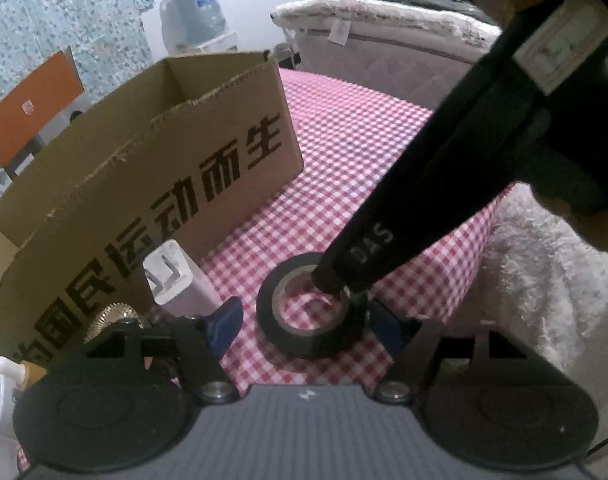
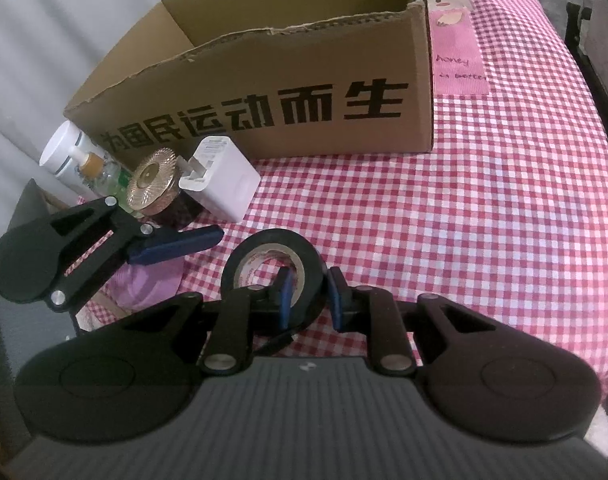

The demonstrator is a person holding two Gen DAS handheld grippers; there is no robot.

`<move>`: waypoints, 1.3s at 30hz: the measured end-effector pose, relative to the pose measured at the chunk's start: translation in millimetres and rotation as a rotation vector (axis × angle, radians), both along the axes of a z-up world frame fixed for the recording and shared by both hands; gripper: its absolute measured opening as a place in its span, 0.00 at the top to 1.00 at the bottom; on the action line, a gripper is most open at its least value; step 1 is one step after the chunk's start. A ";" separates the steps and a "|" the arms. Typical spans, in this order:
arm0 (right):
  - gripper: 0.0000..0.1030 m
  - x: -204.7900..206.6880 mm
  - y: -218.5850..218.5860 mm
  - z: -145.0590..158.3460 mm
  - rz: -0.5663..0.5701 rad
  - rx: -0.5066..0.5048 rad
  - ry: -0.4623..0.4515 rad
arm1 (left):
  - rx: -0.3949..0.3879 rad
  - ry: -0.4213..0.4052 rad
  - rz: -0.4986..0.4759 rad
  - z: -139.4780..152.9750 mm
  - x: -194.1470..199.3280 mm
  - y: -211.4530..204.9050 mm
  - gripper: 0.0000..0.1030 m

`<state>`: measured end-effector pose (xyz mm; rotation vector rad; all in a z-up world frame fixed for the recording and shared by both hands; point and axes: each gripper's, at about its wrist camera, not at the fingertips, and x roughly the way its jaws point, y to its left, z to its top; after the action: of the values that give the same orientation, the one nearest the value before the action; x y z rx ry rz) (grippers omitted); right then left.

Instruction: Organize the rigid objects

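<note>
right gripper (image 2: 308,295) pinched the black tape roll (image 2: 272,276) wall, left gripper (image 1: 304,320) open astride it; cardboard box (image 2: 263,92) at 12 o'clock looked empty, charger (image 2: 219,178), jar lid (image 2: 151,180) & bottles (image 2: 69,156) at 10 o'clock still outside.

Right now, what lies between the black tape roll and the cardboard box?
Only bare checked cloth lies between the tape roll and the cardboard box, as the right wrist view shows; the white charger sits off to the side.

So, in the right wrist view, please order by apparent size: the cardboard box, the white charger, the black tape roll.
1. cardboard box, clearly largest.
2. black tape roll and white charger: they look about alike; the roll is nearer the camera, so I cannot rank them.
</note>
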<state>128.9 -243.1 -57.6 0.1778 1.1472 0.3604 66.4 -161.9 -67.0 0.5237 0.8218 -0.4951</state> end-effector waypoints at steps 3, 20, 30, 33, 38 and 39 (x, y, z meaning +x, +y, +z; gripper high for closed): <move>0.83 -0.4 -0.2 0.1 -0.002 0.003 0.004 | -0.002 0.019 0.006 -2.7 4.8 0.8 0.30; 0.81 3.1 -4.0 -1.2 -0.017 0.032 0.027 | -0.049 0.089 0.043 -1.9 19.5 2.2 0.30; 0.81 1.4 -2.7 0.0 -0.011 0.019 0.018 | -0.057 0.079 0.057 -0.3 20.0 2.8 0.34; 0.81 -1.2 1.7 -0.3 -0.001 -0.004 -0.009 | -0.064 0.074 0.064 0.3 19.2 4.5 0.35; 0.83 -3.8 4.2 3.0 -0.002 -0.017 -0.027 | -0.074 0.066 0.066 2.8 14.0 6.9 0.35; 0.83 -4.7 4.7 5.0 -0.003 -0.017 -0.031 | -0.079 0.063 0.065 4.0 12.6 8.4 0.35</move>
<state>124.2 -238.4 -52.6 0.1581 1.1191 0.3496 79.0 -153.5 -63.0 0.4094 0.8733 -0.4837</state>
